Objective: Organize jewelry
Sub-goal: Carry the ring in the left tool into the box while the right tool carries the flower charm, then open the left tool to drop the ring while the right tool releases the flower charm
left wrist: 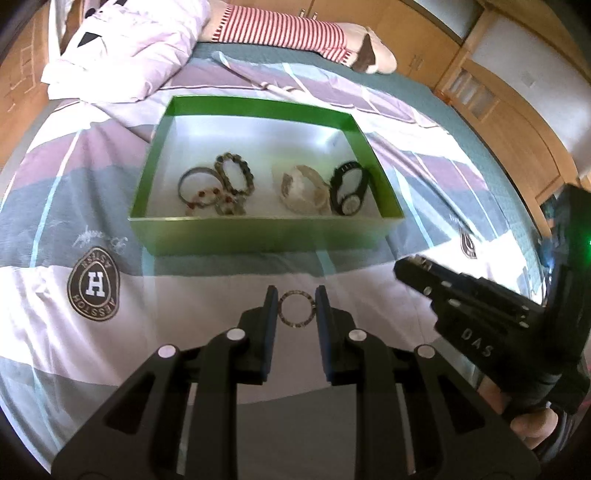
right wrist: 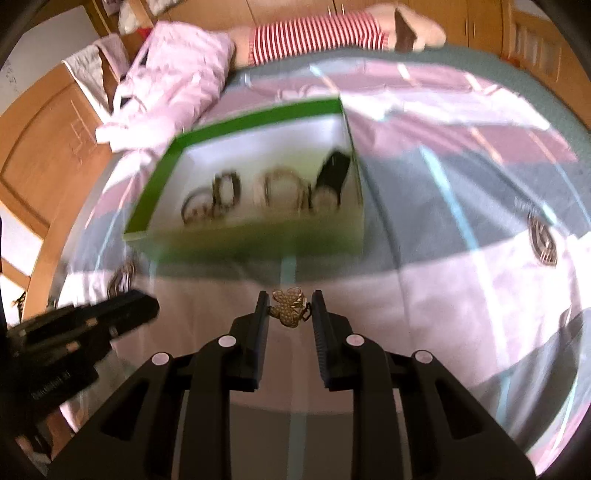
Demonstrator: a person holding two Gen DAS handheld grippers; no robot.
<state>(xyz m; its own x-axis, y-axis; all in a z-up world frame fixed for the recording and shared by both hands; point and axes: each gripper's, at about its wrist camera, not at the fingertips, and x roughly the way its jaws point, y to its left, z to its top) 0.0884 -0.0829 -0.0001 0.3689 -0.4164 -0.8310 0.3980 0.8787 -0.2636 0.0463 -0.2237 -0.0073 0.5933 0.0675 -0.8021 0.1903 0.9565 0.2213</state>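
Note:
A green box (left wrist: 258, 233) with a white floor sits on the bed; it also shows, blurred, in the right wrist view (right wrist: 255, 242). In it lie several bracelets (left wrist: 218, 188), a pale watch (left wrist: 303, 192) and a black watch (left wrist: 349, 188). My left gripper (left wrist: 296, 308) is shut on a thin ring-shaped bracelet (left wrist: 283, 318), held above the bedspread in front of the box. My right gripper (right wrist: 290, 308) is shut on a gold butterfly brooch (right wrist: 288, 308), also in front of the box. The right gripper shows at the right of the left wrist view (left wrist: 410, 267).
The bedspread (left wrist: 184, 288) is striped purple, grey and white with oval badges (left wrist: 94, 284). A crumpled lilac quilt (left wrist: 129, 48) and a red-striped plush toy (left wrist: 295, 31) lie behind the box. Wooden cabinets (left wrist: 517, 122) stand to the right.

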